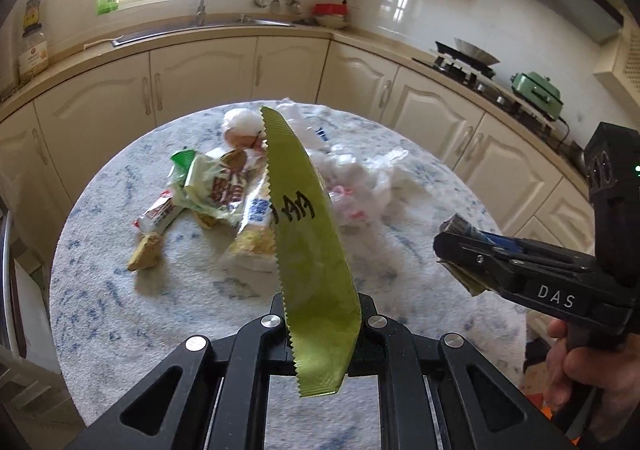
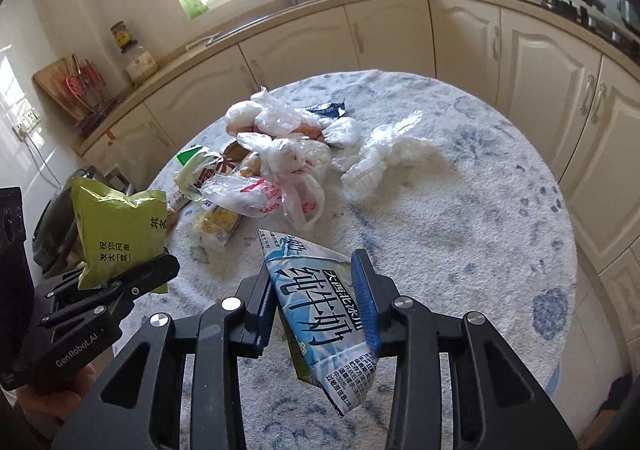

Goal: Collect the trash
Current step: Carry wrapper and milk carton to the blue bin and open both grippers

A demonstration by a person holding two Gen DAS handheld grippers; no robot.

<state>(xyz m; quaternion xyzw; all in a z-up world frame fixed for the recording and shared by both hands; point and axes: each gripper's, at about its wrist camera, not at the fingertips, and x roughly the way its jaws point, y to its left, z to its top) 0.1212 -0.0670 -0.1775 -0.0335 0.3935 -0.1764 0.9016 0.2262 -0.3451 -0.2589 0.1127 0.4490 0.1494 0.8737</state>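
Grippers: two in play, each clamped on one piece of trash and held above the round table (image 2: 480,210). Left gripper (image 1: 320,334) has its jaws pinched fully together on one green snack wrapper (image 1: 310,242), edge-on in its own view, flat face visible from the right wrist view (image 2: 120,226). On the table sits one loose heap of trash (image 2: 260,170): counting left to right, one green-and-white printed wrapper (image 1: 212,182), one red-and-white bar wrapper (image 1: 160,216), one yellow noodle-type packet (image 2: 214,226), several crumpled clear plastic bags (exact count unclear), one dark blue scrap (image 2: 328,110) at the back, one separate clear bag (image 2: 384,158) lying apart to the right. Right gripper (image 2: 320,302) is partly closed, blue pads pressing both sides of one blue-and-white milk pouch (image 2: 320,310), tilted, lower corner hanging below the fingers. One hand (image 1: 580,370) visible on the right gripper's handle.
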